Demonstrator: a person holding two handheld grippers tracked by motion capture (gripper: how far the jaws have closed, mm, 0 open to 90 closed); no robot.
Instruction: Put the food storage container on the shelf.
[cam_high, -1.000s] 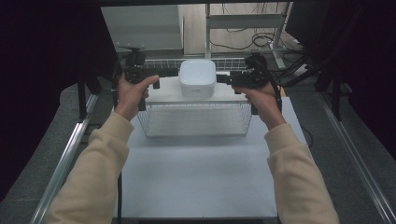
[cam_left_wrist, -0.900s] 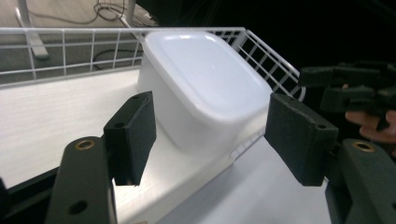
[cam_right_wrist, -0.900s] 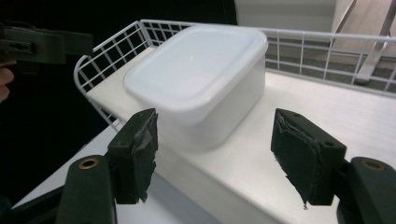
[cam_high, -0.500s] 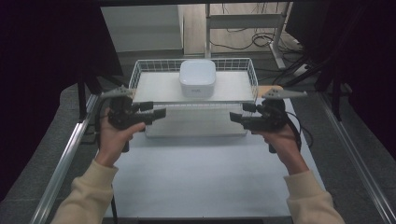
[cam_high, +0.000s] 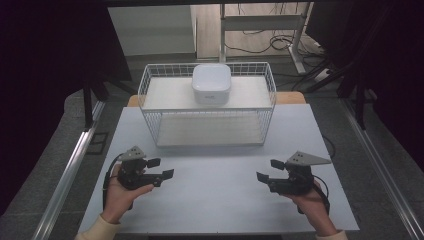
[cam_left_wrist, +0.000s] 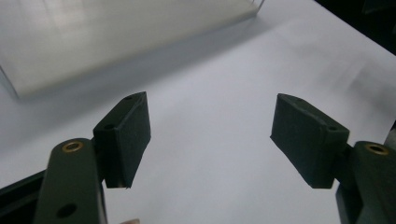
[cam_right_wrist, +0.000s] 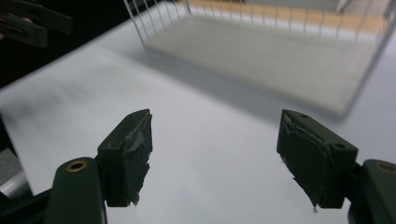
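Note:
A white wire basket (cam_high: 207, 127) stands at the back of the white table (cam_high: 215, 200). A white square box (cam_high: 211, 82) rests on the basket's upper shelf. My left gripper (cam_high: 162, 167) hovers low over the front left of the table, pointing right. Its jaws are open and have just been opening, with nothing between them (cam_left_wrist: 210, 135). My right gripper (cam_high: 268, 170) mirrors it at the front right, pointing left. It is also open, has just been opening, and holds nothing (cam_right_wrist: 215, 154). Both are well clear of the basket (cam_right_wrist: 280, 60).
Metal rails (cam_high: 70, 170) run along both sides of the table. Desk legs and cables (cam_high: 260, 45) lie on the floor behind it. A wide stretch of bare table separates the two grippers. The other gripper (cam_right_wrist: 32, 23) appears at the top left of the right gripper view.
Both hands have left the basket's upper sides and come down and back toward the near edge of the table. The basket with the box stays at the back.

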